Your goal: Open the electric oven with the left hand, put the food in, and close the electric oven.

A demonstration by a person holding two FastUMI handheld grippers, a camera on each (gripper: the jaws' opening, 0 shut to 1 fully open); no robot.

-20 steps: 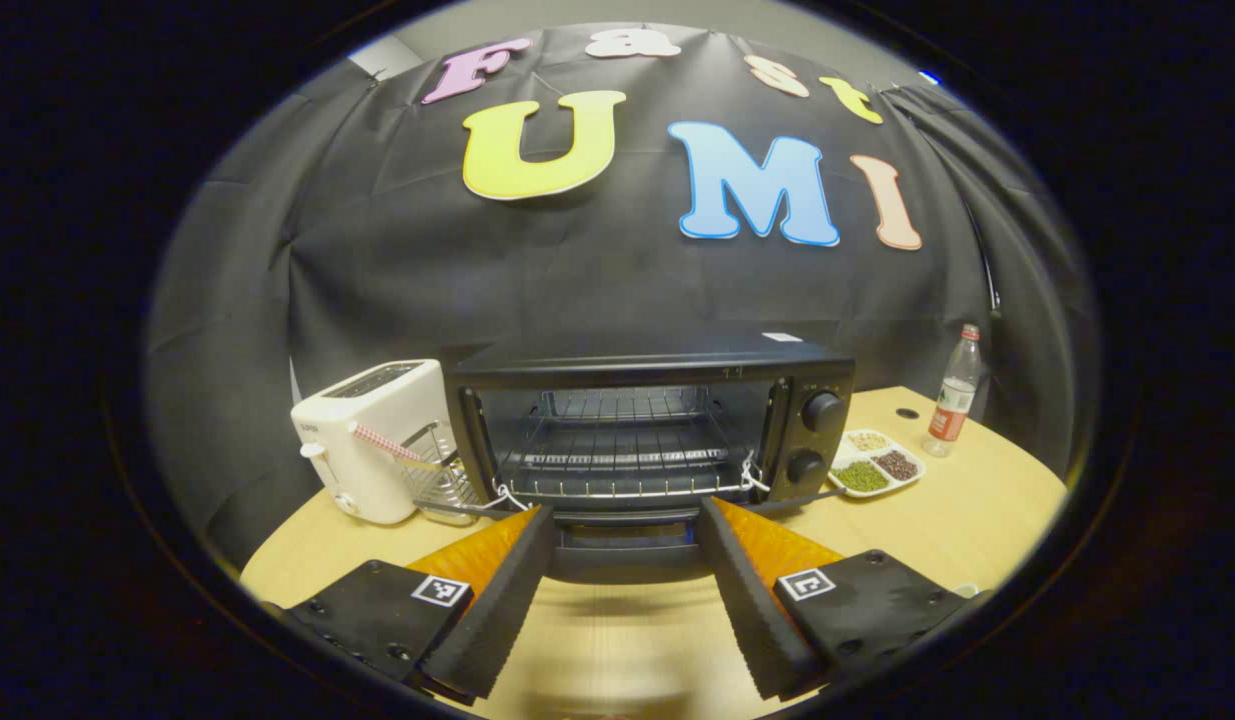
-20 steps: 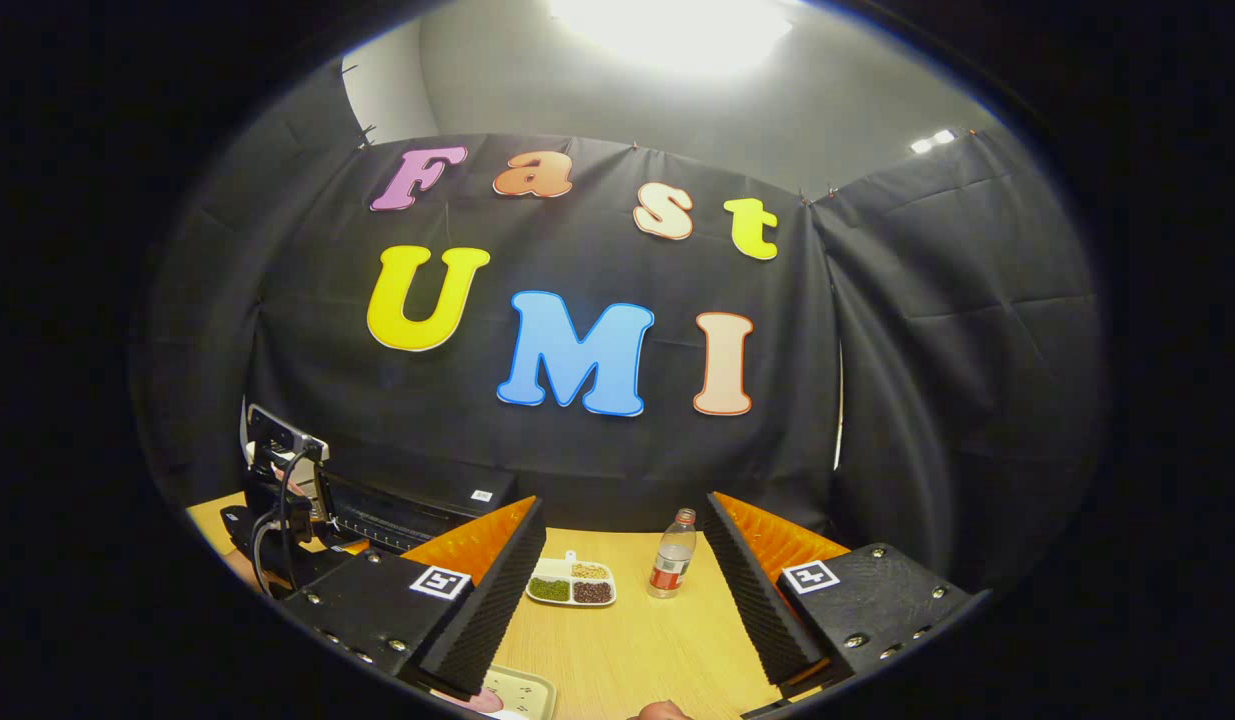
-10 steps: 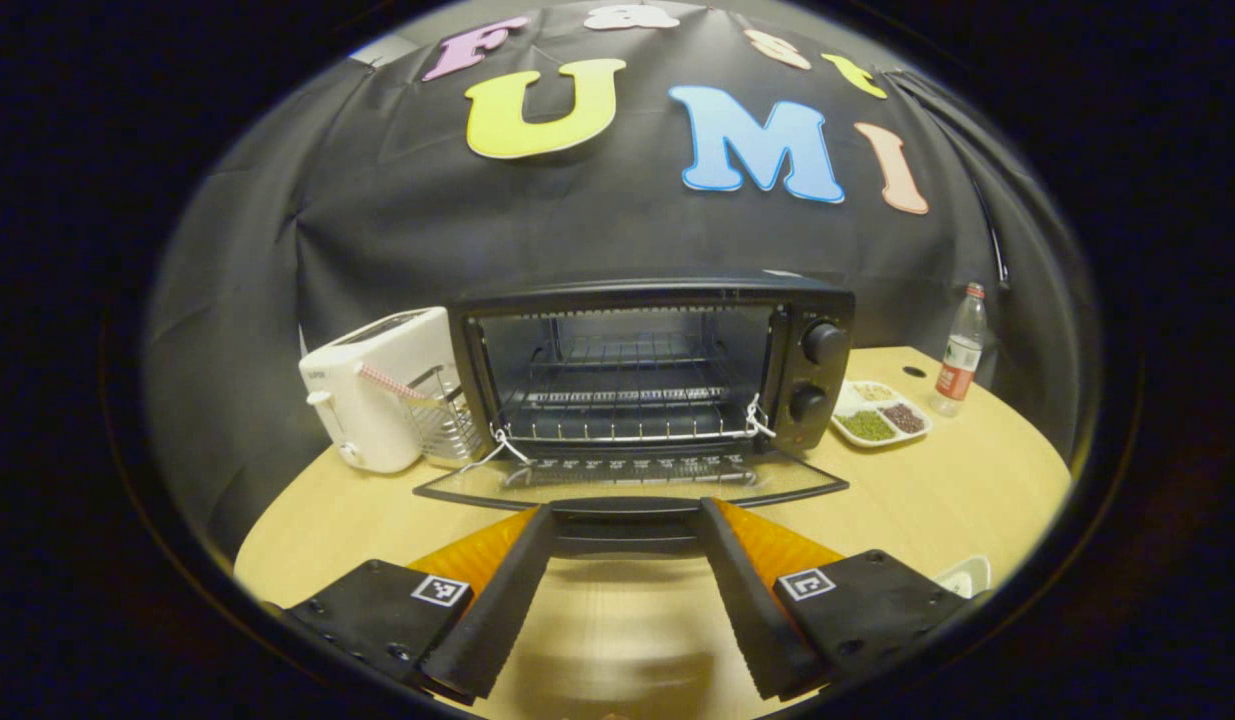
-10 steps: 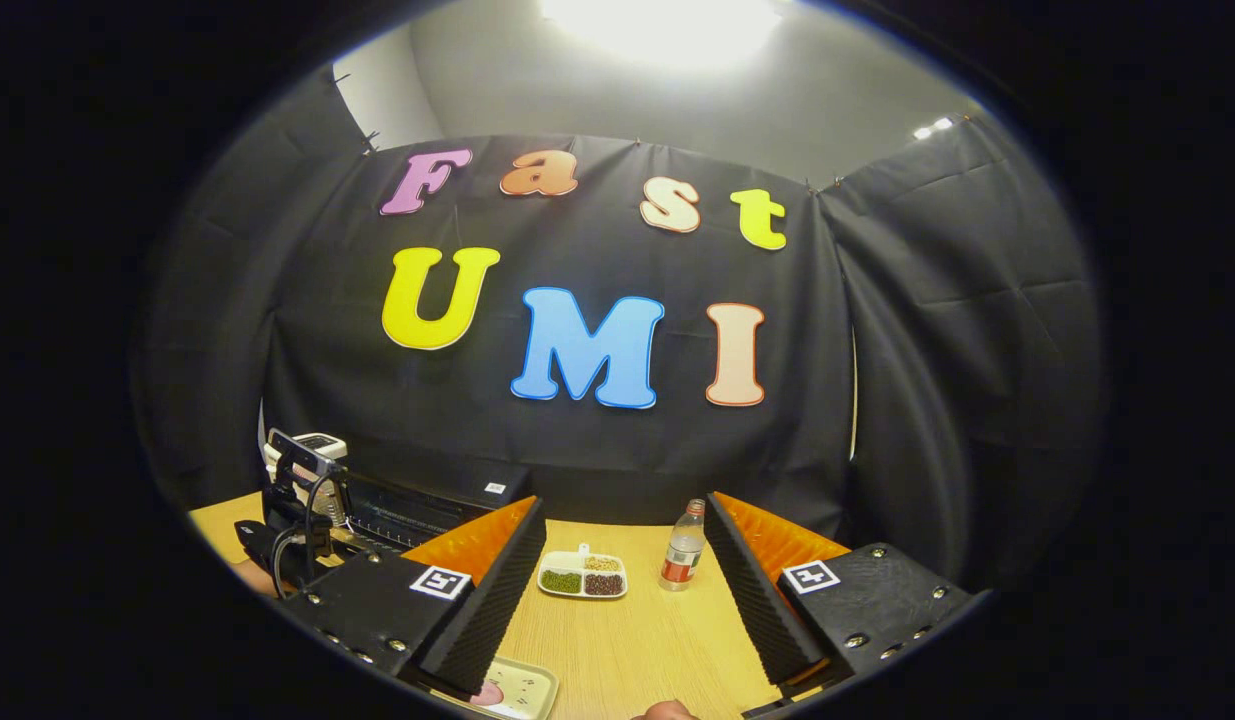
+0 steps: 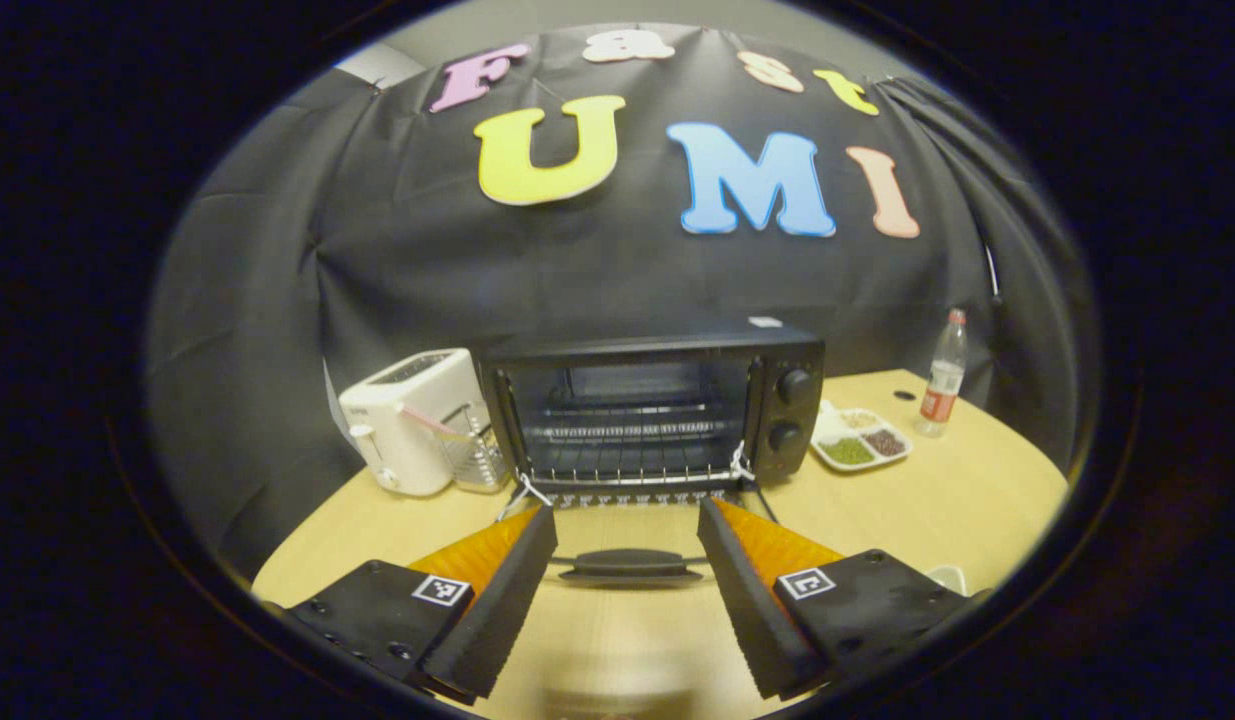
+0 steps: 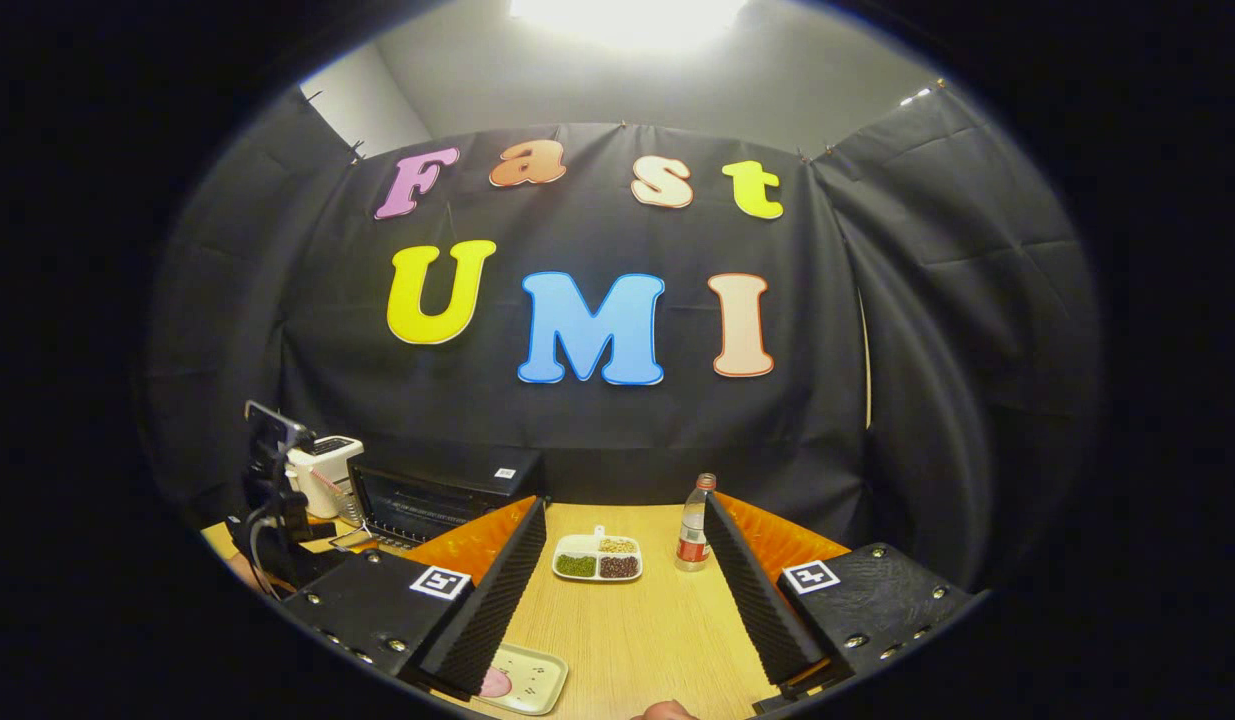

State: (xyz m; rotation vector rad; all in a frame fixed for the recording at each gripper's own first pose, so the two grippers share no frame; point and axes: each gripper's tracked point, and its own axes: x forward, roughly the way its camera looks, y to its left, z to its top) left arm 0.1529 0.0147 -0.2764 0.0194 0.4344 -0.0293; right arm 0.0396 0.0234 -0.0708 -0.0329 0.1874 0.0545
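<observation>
In the left gripper view the black electric oven (image 5: pixel 657 405) stands at the middle back of the table. Its glass door (image 5: pixel 627 530) lies folded down flat, and the wire rack inside is bare. The door's handle (image 5: pixel 629 566) sits low between the fingers of my left gripper (image 5: pixel 627 512), which is open and does not touch it. In the right gripper view my right gripper (image 6: pixel 625 503) is open above the table. A small pale tray (image 6: pixel 525 682) with a pink piece of food (image 6: pixel 495 684) lies just under its left finger. The oven (image 6: pixel 432 495) is far to the left.
A white toaster (image 5: pixel 412 420) and a wire basket (image 5: pixel 474 458) stand left of the oven. To its right are a divided dish of beans (image 5: pixel 859 440) and a plastic bottle (image 5: pixel 942 375). The wooden table (image 5: pixel 917 500) ends near the black cloth wall.
The oven door has dropped from partly open to flat. My left gripper has pulled back from the oven. The right gripper view has tipped down, showing more of the food tray.
</observation>
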